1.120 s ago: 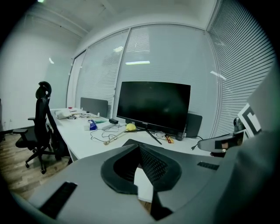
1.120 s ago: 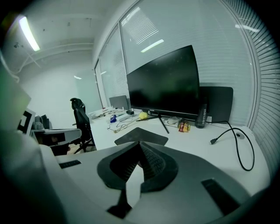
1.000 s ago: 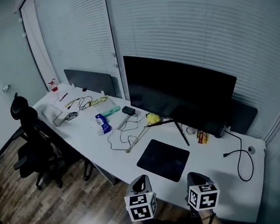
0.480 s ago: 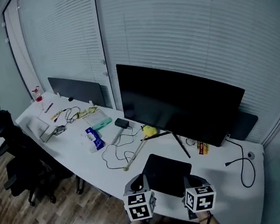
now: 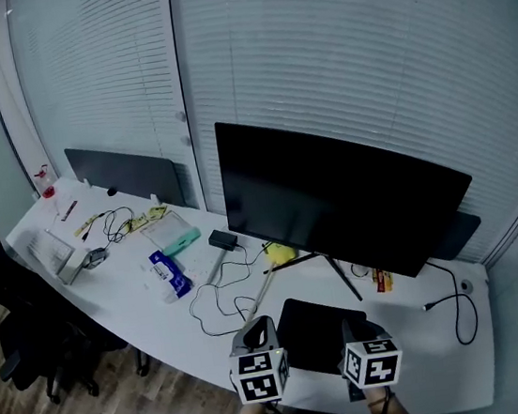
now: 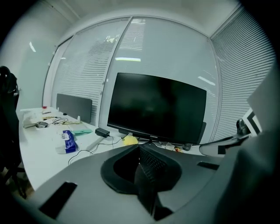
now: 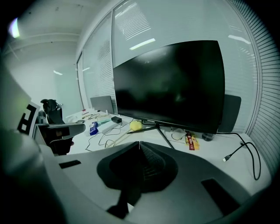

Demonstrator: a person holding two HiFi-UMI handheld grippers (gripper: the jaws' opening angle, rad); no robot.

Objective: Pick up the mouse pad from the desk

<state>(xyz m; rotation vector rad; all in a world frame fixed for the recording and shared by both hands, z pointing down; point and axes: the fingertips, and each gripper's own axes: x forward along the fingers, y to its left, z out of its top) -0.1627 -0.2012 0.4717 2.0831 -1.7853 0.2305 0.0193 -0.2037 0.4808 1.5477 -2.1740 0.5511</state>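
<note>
The black mouse pad lies flat on the white desk, in front of the monitor's stand. In the head view both grippers hover at the desk's front edge. My left gripper is just left of the pad's near corner, and my right gripper is over the pad's near right part. Both are shut with nothing between their jaws, as the left gripper view and the right gripper view show. The gripper bodies hide the pad in both gripper views.
A wide black monitor stands behind the pad on thin legs. A yellow lump, a loose cable, a blue packet and other clutter lie to the left. A black cable lies at the right. An office chair stands at the left end.
Both grippers have moved forward to the desk's front edge and now flank the pad's near side. The desk and monitor look closer. Both stay shut.
</note>
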